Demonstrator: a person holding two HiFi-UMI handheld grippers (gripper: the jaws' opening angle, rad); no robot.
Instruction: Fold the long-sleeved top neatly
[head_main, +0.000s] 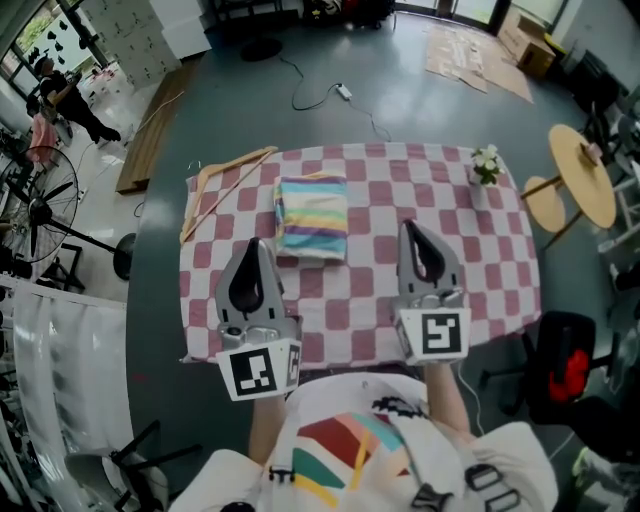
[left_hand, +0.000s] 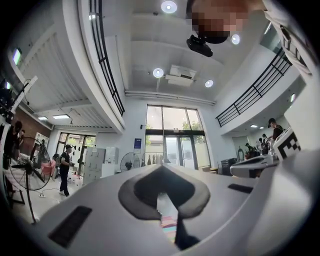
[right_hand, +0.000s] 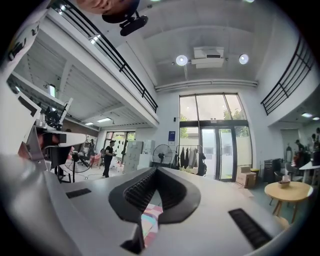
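Judging from here, the only risk is that the grey left gripper (head_main: 256, 244) or the grey right gripper (head_main: 408, 227), both fully closed on nothing, swings forward and rumples the pastel-striped long-sleeved top (head_main: 312, 217), lying as a tidy rectangle on the pink-checked tablecloth (head_main: 500, 262) at one o'clock from the left gripper.

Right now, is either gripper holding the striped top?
No: the striped top lies folded on the table, apart from the left gripper and right gripper.
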